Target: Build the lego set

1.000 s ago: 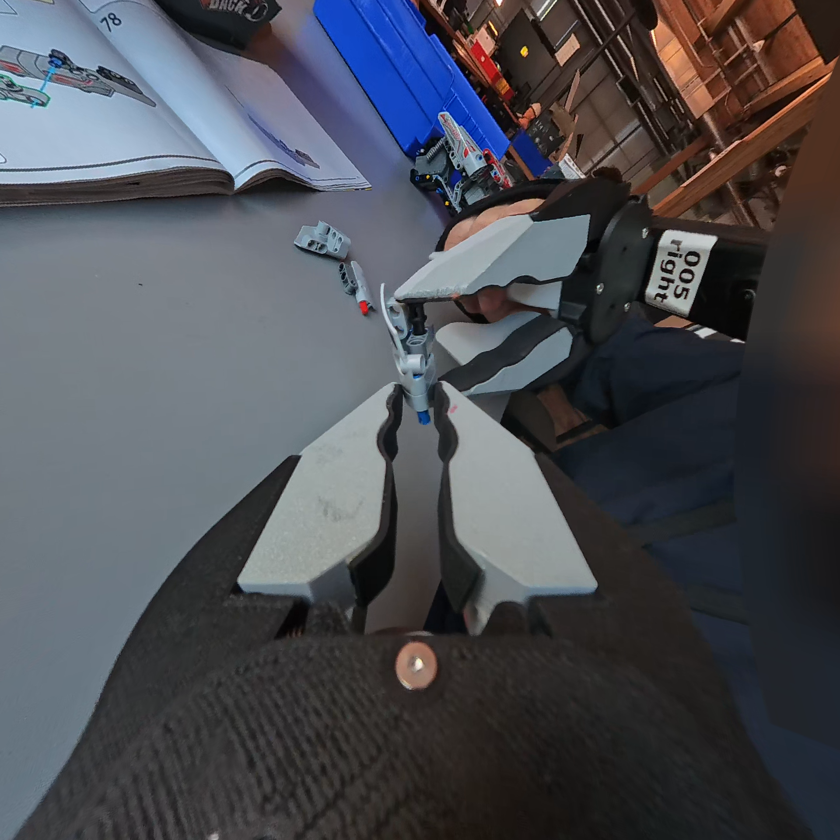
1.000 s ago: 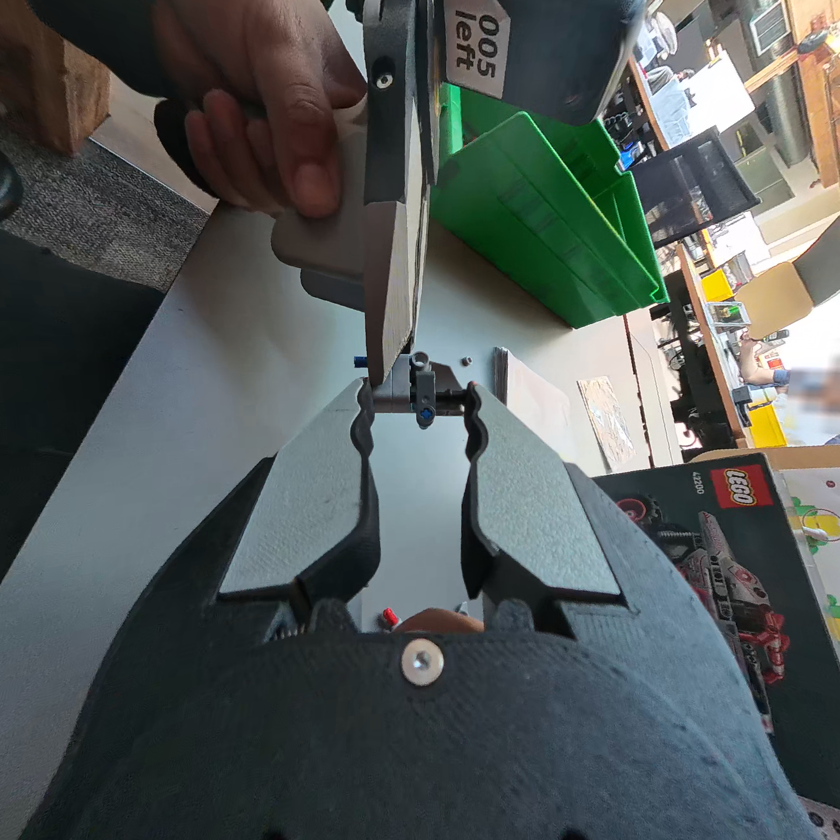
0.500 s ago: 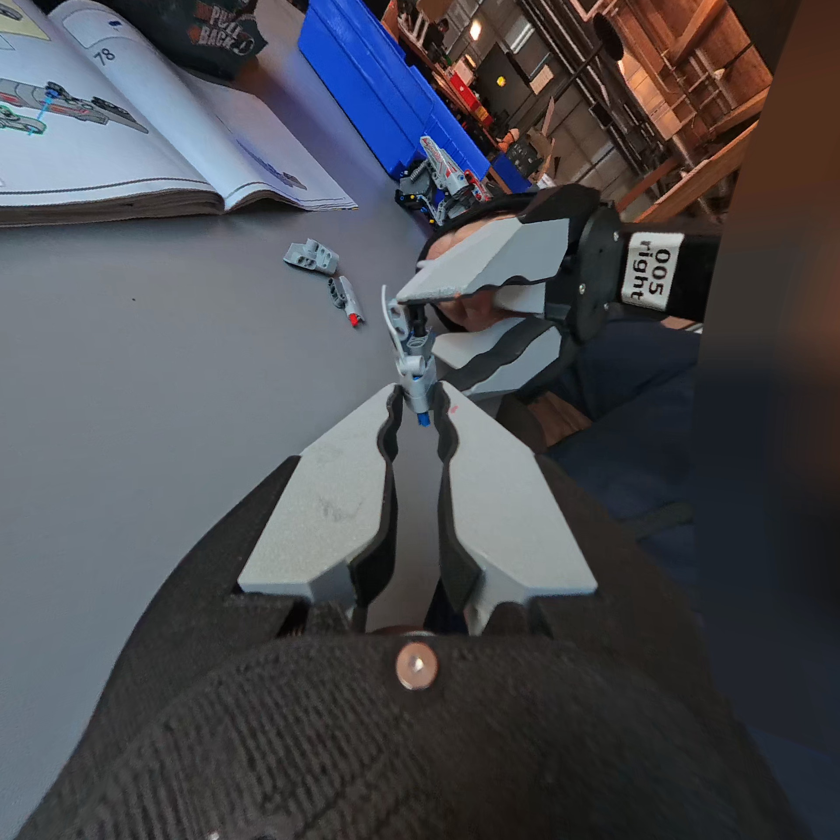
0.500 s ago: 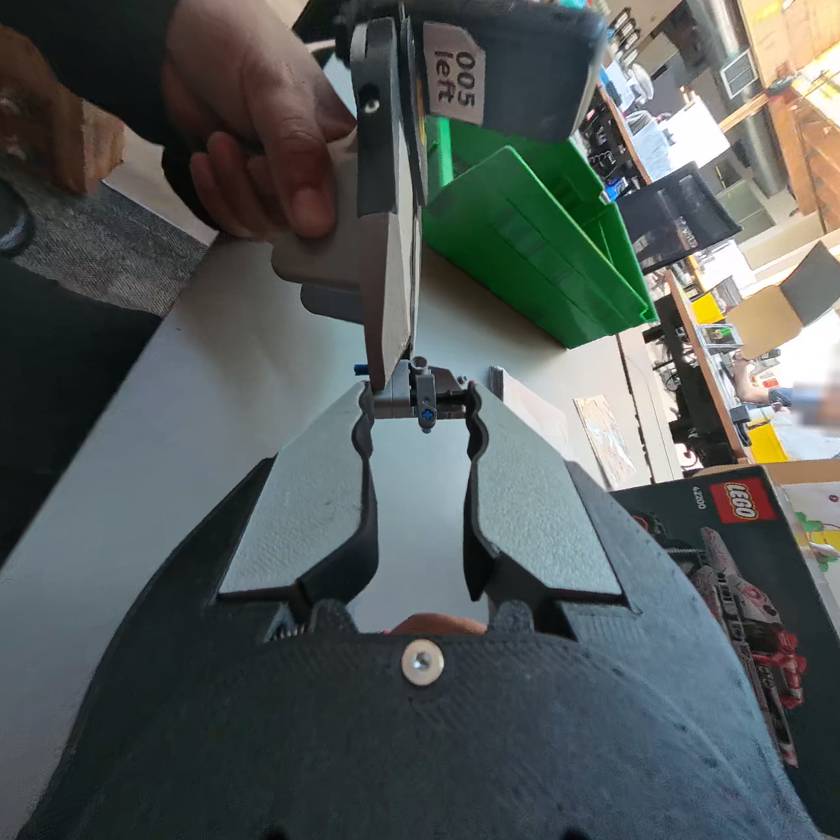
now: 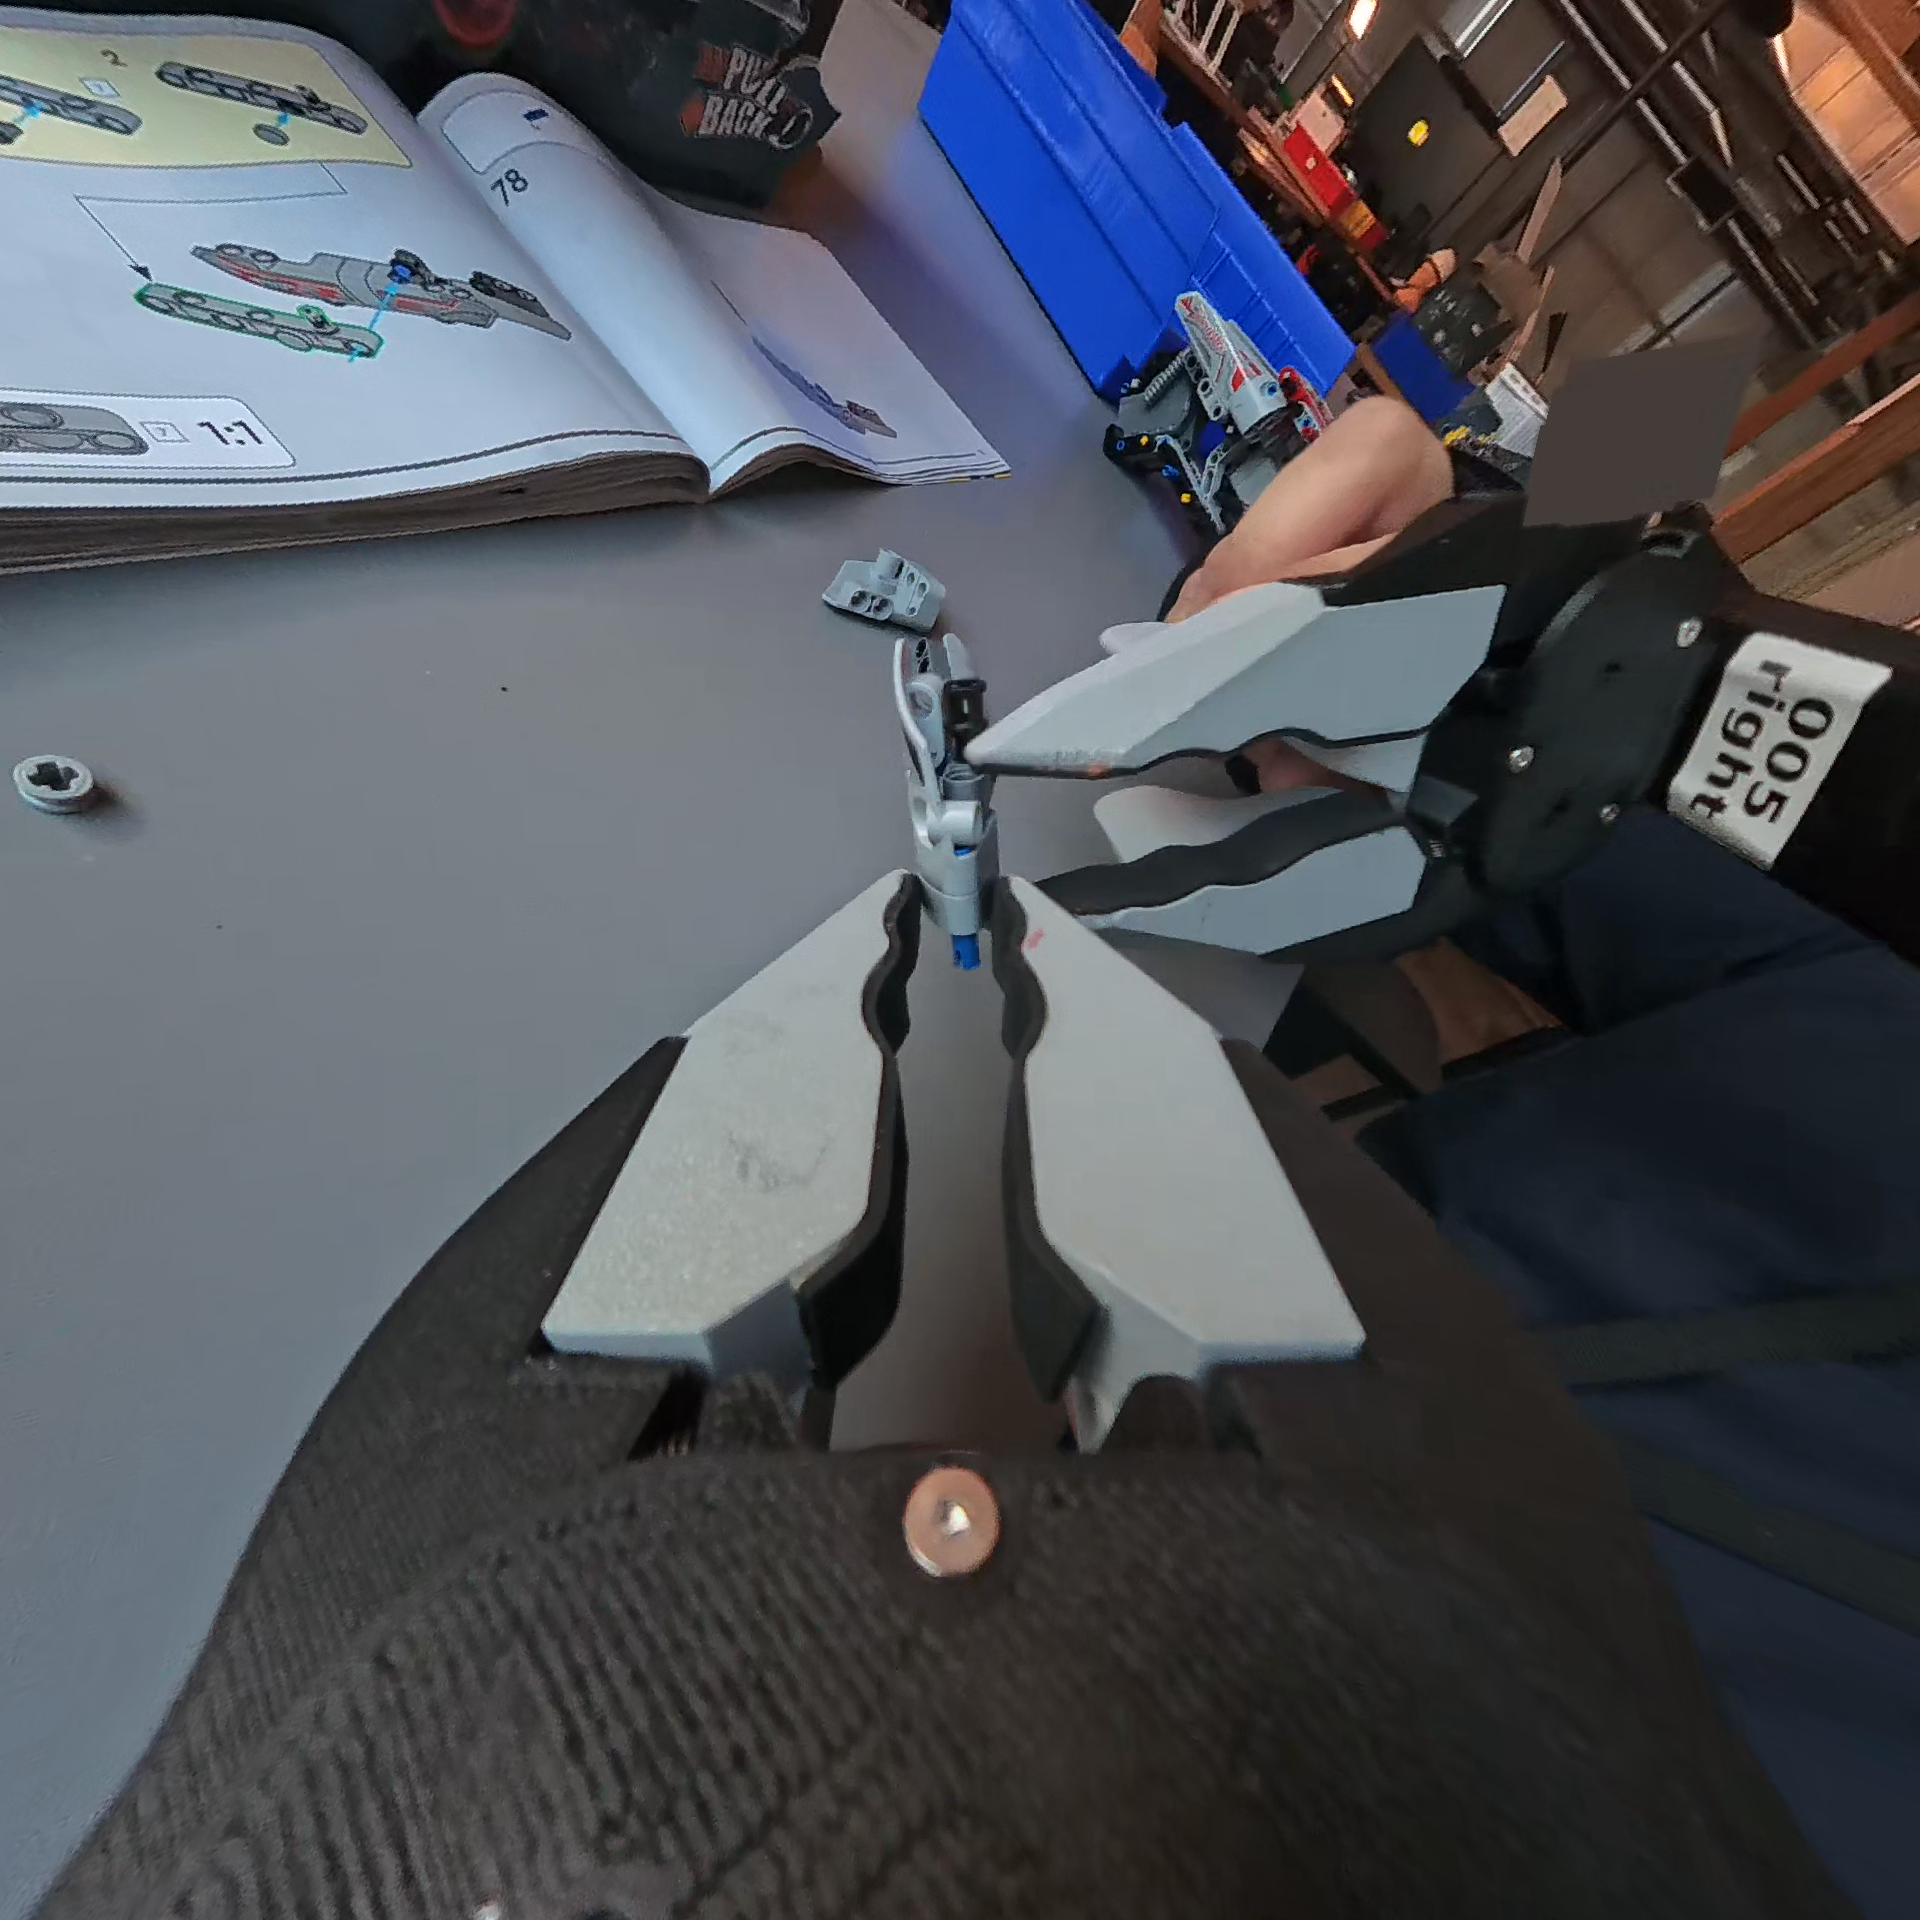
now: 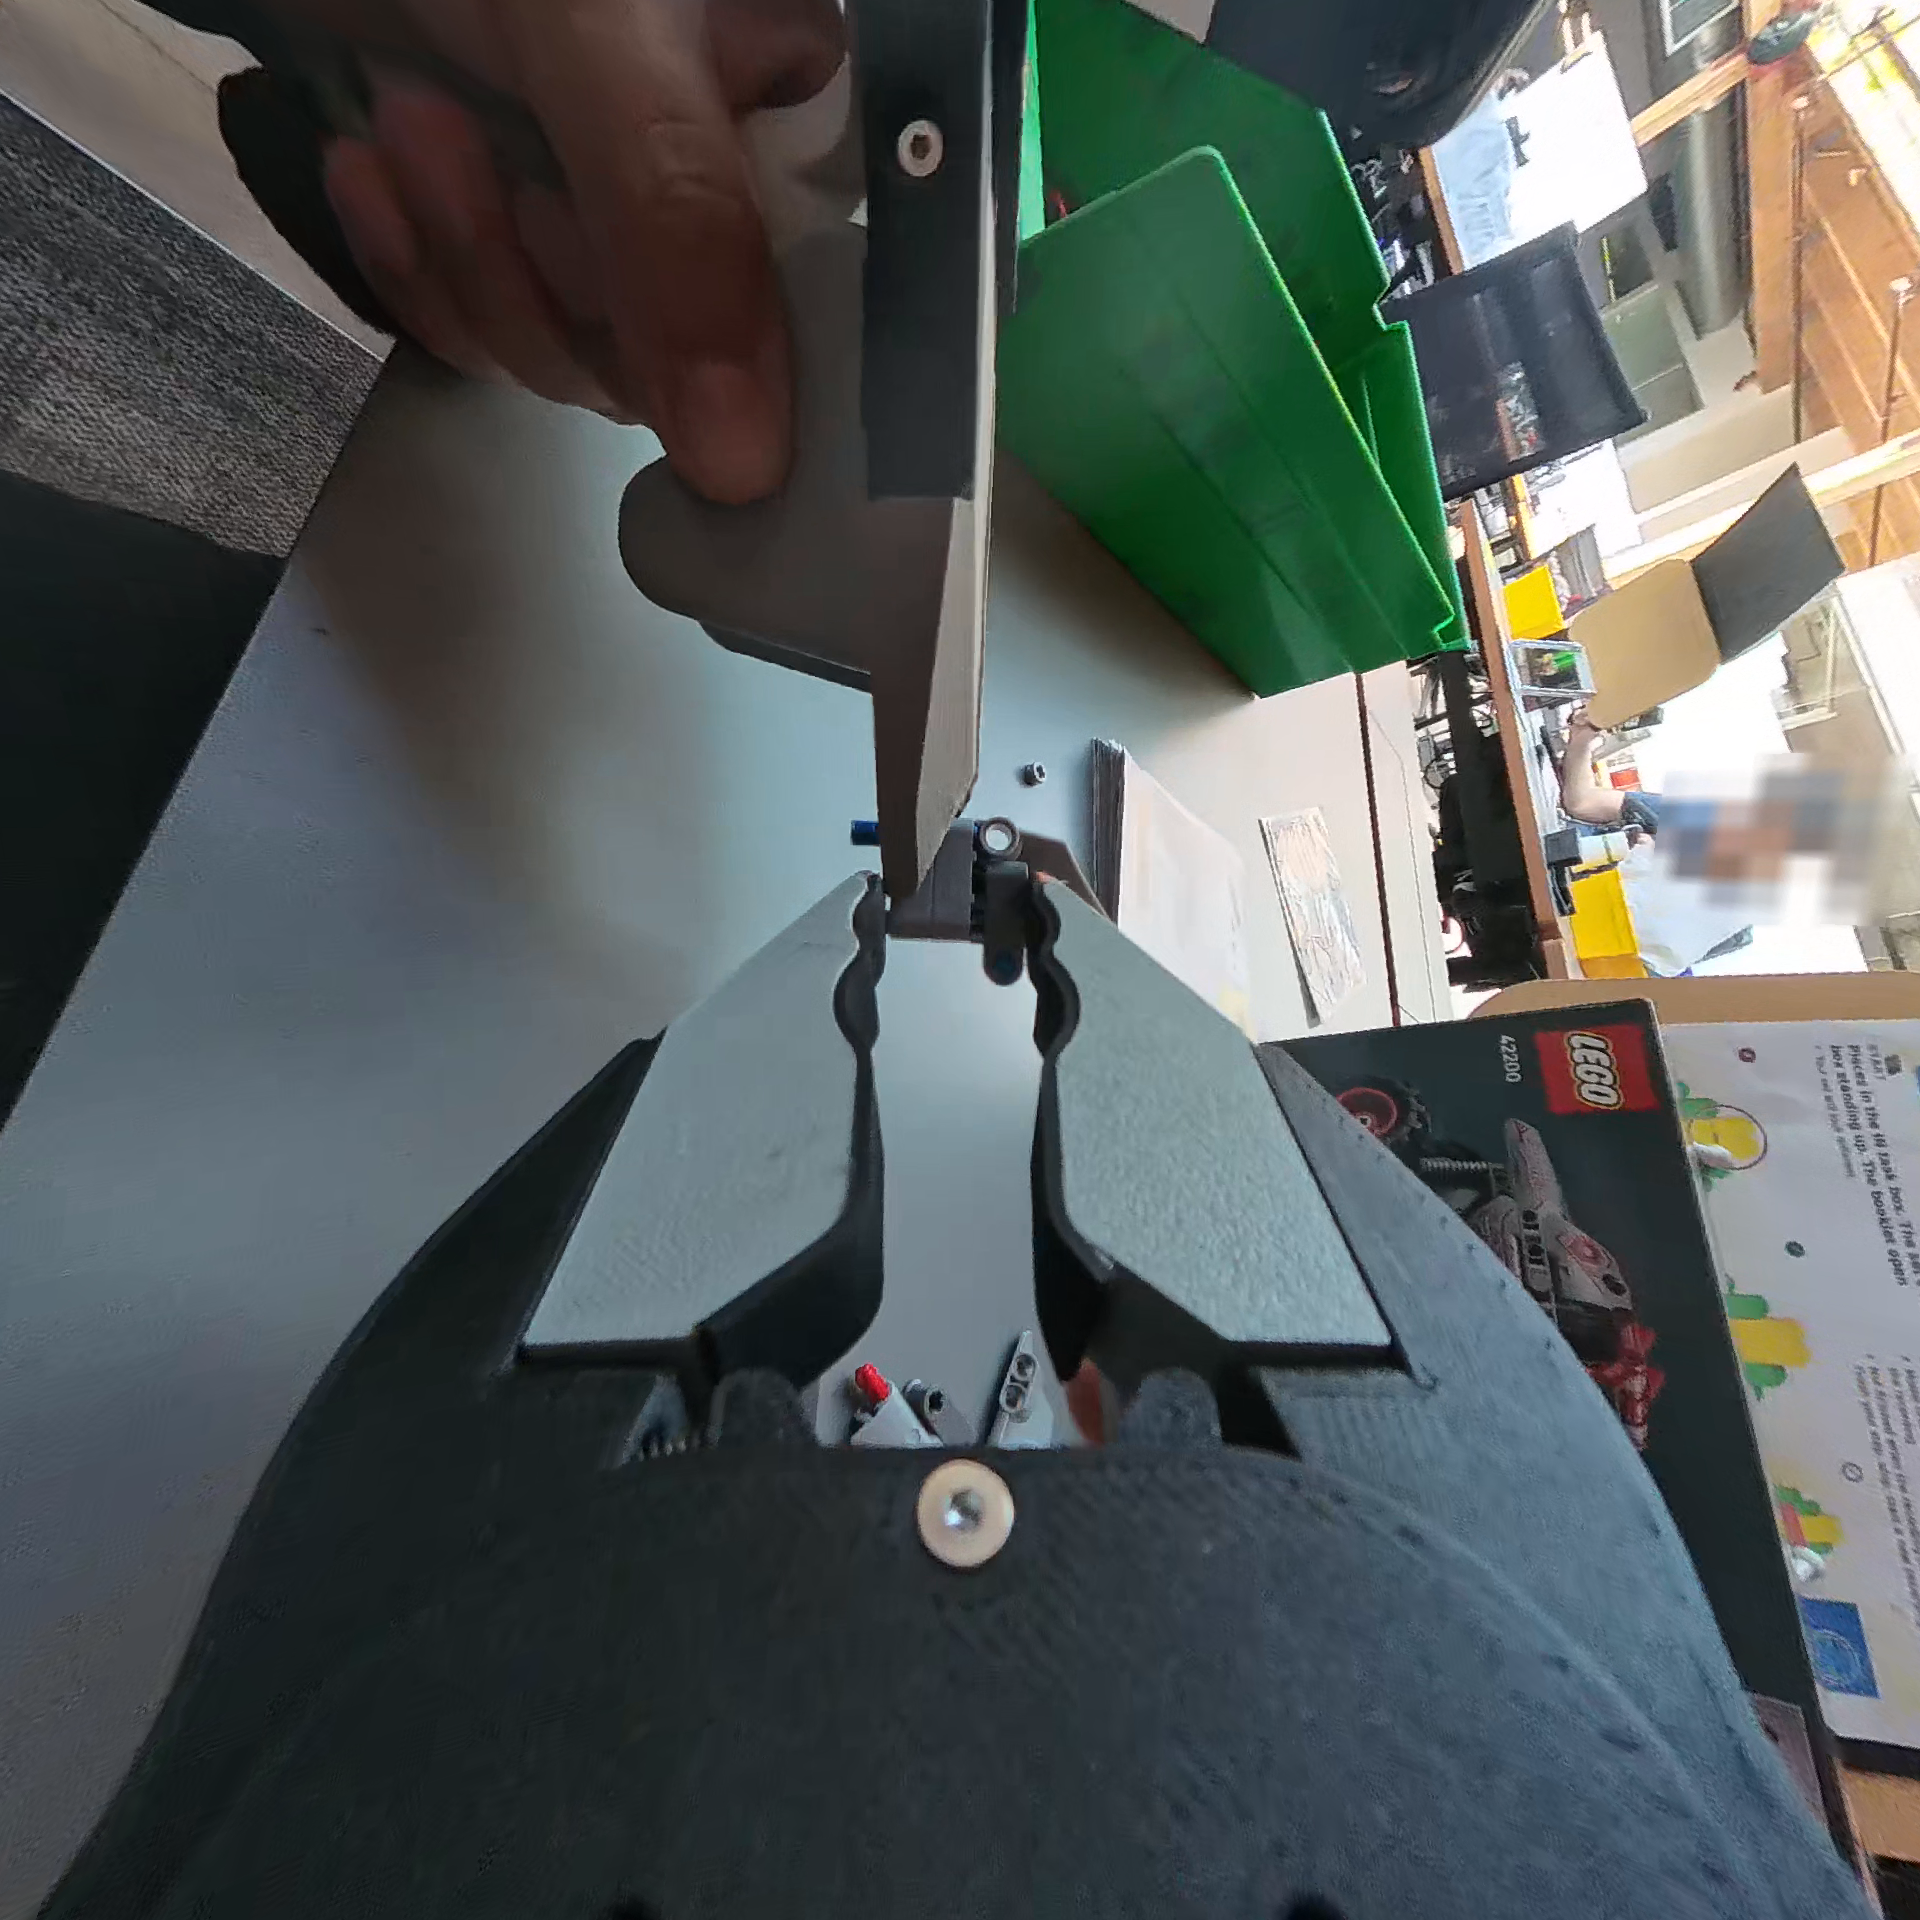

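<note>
Left tongs [image 5: 954, 902]: closing on the lower end of the small grey lego sub-assembly [image 5: 948, 790], tips pinching it just above its blue pin [image 5: 965, 948], which is poking out below.
Right tongs [image 6: 956, 906]: gripping the same sub-assembly crosswise, one tip pressing its dark flat end, the other its black connector [image 6: 1003, 894]; in the left wrist view they are coming in from the right at its upper part.
Key relation: the sub-assembly's long axis is running straight on from the left tongs' fingers, above the surface [image 5: 312, 831]; the right tongs are meeting it roughly at right angles, so any push or twist is likely working across that axis. Both tongs are touching it; neither is nearer.
Near parts: a grey angled piece [image 5: 885, 590] is lying just beyond; a round grey bush [image 5: 55, 781] is sitting well apart to the left.
Farther: the open instruction booklet [image 5: 416, 312], then a part-built model [image 5: 1216, 416] beside the blue bins [image 5: 1091, 187].
Progress: judging by the loose parts, the build is continuing mid-way.
</note>
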The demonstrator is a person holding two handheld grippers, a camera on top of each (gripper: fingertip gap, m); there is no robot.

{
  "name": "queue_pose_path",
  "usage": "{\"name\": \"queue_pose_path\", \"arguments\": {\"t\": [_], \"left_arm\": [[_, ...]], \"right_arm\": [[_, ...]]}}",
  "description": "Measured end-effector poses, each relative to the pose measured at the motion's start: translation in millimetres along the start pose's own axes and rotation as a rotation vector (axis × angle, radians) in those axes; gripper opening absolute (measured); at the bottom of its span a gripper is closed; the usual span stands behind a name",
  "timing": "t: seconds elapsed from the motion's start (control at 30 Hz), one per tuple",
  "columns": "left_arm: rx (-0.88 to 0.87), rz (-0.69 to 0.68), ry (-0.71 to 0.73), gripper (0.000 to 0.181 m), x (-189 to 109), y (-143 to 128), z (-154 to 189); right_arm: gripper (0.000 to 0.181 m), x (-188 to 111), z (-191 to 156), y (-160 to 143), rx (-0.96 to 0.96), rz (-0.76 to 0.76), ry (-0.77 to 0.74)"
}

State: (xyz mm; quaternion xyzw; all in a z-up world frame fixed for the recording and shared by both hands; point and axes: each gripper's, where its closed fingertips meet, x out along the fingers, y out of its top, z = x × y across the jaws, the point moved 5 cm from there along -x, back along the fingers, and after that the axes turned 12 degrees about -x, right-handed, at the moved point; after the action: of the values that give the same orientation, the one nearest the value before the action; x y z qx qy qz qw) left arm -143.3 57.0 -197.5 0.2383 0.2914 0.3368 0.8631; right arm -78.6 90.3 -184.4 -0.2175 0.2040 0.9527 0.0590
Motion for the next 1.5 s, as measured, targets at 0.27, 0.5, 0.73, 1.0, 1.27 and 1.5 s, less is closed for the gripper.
{"name": "queue_pose_path", "arguments": {"t": [0.27, 0.5, 0.73, 1.0, 1.27, 1.5], "left_arm": [[0.026, -0.006, 0.03, 0.011, 4, -2, 1], [0.03, 0.005, 0.057, 0.011, 4, -2, 1], [0.032, 0.059, 0.027, 0.01, 0, -1, 5], [-0.074, 0.113, -0.107, 0.011, -11, 9, 2], [-0.072, 0.083, -0.183, 0.011, -14, 8, 7], [-0.106, 0.035, -0.247, 0.011, -6, 3, 14]], "right_arm": [[0.024, 8, -2, -4, 0.008, -0.005, 0.006], [0.02, 9, -4, -3, -0.002, -0.055, 0.034], [0.021, 7, 2, -3, 0.075, 0.051, 0.061], [0.031, -14, 18, -1, 0.208, 0.164, -0.025], [0.053, -14, 14, -4, 0.158, 0.177, -0.022], [0.038, -13, 13, 0, 0.061, 0.168, -0.062]]}}
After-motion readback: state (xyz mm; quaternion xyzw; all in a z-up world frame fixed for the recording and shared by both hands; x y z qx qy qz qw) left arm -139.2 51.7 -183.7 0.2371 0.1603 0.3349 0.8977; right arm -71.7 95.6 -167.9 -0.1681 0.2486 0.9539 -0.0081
